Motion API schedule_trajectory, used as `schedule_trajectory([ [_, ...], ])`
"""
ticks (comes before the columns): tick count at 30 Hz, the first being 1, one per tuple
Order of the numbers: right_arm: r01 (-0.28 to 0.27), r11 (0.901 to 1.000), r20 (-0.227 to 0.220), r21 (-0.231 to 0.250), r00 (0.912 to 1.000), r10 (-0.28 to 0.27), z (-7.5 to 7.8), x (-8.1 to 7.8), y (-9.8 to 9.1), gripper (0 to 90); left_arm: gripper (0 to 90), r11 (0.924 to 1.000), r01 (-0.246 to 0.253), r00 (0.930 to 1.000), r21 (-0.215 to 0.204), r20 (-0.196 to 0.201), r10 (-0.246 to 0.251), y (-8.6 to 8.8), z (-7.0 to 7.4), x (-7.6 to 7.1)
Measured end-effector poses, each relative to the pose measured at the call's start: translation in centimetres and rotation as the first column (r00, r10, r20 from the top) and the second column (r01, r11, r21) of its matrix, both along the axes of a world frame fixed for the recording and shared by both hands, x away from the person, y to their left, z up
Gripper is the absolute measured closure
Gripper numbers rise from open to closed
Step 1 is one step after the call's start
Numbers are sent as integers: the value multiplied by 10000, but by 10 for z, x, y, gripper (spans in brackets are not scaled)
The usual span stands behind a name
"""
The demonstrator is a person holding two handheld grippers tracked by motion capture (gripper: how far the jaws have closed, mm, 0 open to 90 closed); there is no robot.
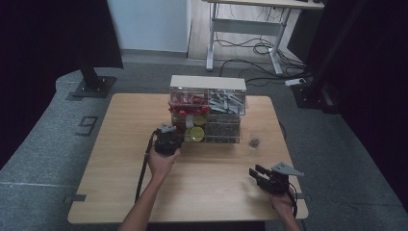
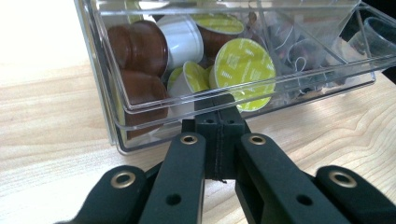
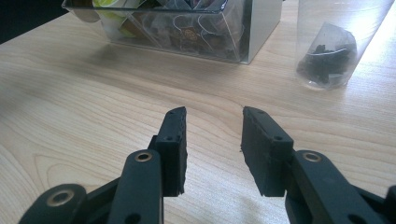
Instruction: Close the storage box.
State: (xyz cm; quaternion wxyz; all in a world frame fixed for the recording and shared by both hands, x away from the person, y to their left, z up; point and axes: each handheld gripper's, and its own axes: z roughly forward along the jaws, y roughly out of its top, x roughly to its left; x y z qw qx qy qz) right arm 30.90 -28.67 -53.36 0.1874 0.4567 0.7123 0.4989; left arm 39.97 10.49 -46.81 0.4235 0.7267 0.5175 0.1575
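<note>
The clear plastic drawer organiser [image 1: 208,109] stands at the far middle of the wooden table [image 1: 120,168], with a pale top panel and two tiers of see-through drawers. Its lower left drawer [image 2: 140,109] is drawn partly forward. This drawer holds coffee capsules [image 2: 243,70]: several with lime-green foil lids, some brown-bodied, at least one white. The compartment beside it, behind a clear divider, holds tea bags [image 2: 299,60] with strings. In the high view, the upper left drawer holds red items [image 1: 188,102] and the upper right drawer holds grey pieces [image 1: 226,101]; what these are cannot be told.

The left gripper [image 2: 218,122] sits at the front lip of the open drawer, jaws pressed together. Whether they pinch the clear lip or merely touch it cannot be told. The person's left hand [image 1: 162,161] holds it from behind.

To the right of the organiser, apart from it, stands a clear plastic cup [image 3: 336,42] with one pyramid tea bag [image 3: 327,60] of dark leaf inside.

The right gripper [image 3: 212,126] is near the table's near right edge, well apart from the cup and organiser, jaws spread and holding nothing
</note>
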Motion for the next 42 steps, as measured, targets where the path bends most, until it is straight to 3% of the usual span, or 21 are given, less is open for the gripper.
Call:
schedule_trajectory([
  [26,85,9998,-79,-175,9999,-86,-3,0,-1,605,899,9999,10,9995,137,-324,-6,0,-17,1],
  [42,89,9998,-98,-178,9999,-90,-4,1,-1,604,899,9999,105,9987,-3,-505,-105,-1,-22,1],
])
